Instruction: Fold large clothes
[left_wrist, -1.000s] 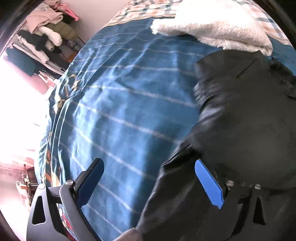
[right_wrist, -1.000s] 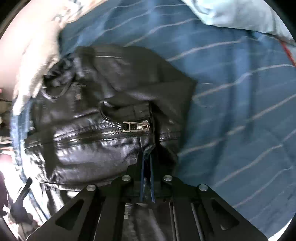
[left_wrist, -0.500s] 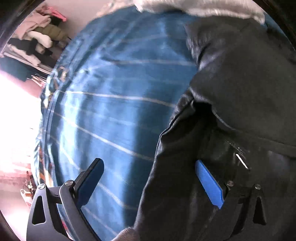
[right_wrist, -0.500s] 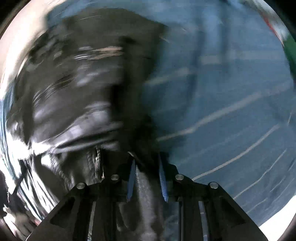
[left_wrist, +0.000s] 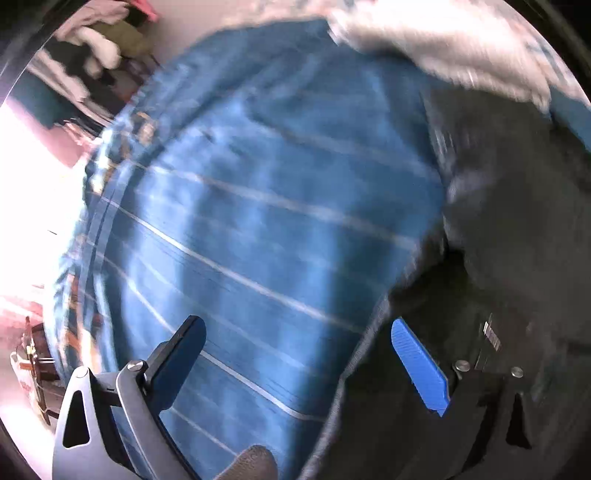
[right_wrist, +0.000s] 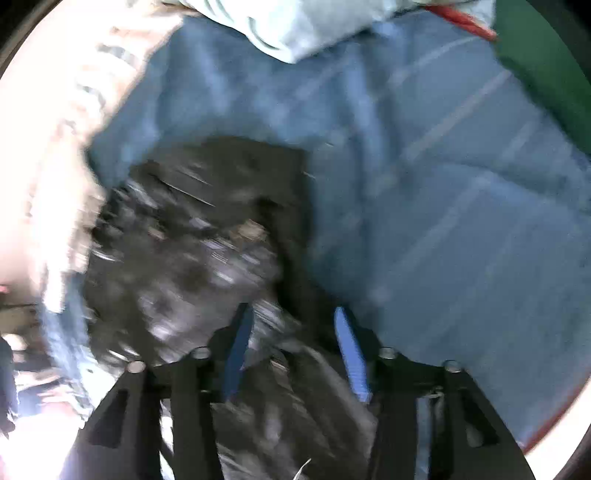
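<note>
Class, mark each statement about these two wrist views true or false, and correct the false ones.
1. The black jacket lies on a blue striped bedcover. True.
2. The left hand-held gripper is clamped shut on the jacket. False: its fingers stand wide apart, nothing between them.
3. The right hand-held gripper is open, with jacket fabric between its fingers. True.
4. The bedcover is plain red. False: it is blue with thin pale stripes.
5. A white fluffy item lies beyond the jacket in the left view. True.
</note>
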